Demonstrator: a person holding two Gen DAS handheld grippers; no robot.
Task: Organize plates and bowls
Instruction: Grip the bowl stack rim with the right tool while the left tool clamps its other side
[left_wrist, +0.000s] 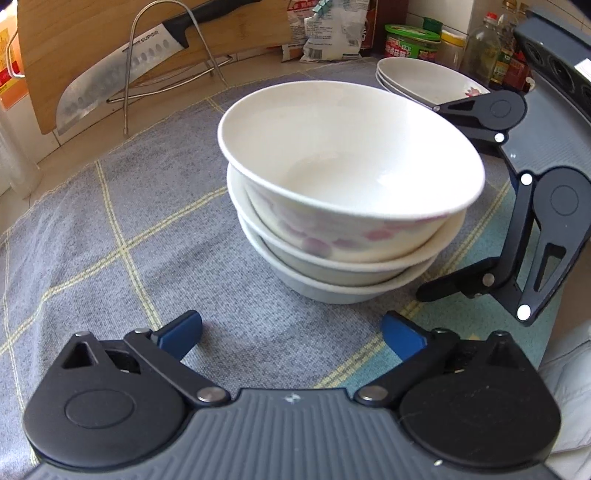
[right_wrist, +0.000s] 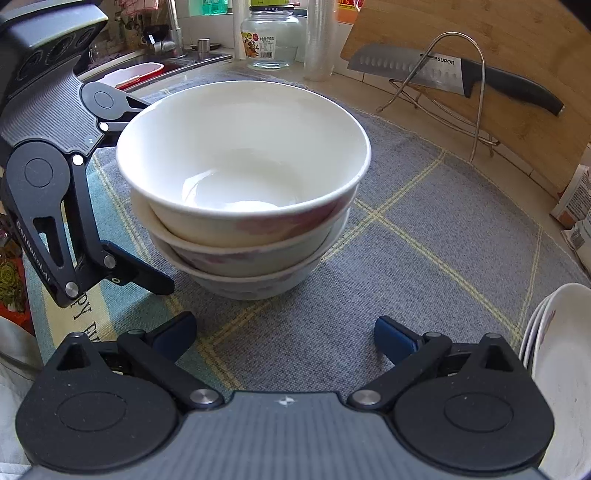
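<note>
Three nested bowls stand on the worktop mat; both grippers sit clear of them, jaws wide.

The bowl stack (left_wrist: 343, 206) rests upright on the grey checked mat (left_wrist: 110, 221), the top bowl seated slightly tilted in the two below. The left gripper (left_wrist: 291, 332) has its jaws spread wide with only bare mat between them, just short of the stack; the right gripper (right_wrist: 284, 332) stands likewise, jaws wide and empty. Each view shows the other gripper beside the stack, apparently not touching it, though the contact point is hidden. The left wrist view alone shows the plate stack (left_wrist: 428, 79) near the jars at the worktop's far edge. The right wrist view alone shows the sink (right_wrist: 147, 66) and a glass jar (right_wrist: 271, 38). The knife (right_wrist: 443, 70) on its wire rack (right_wrist: 454, 92) appears in both.
</note>
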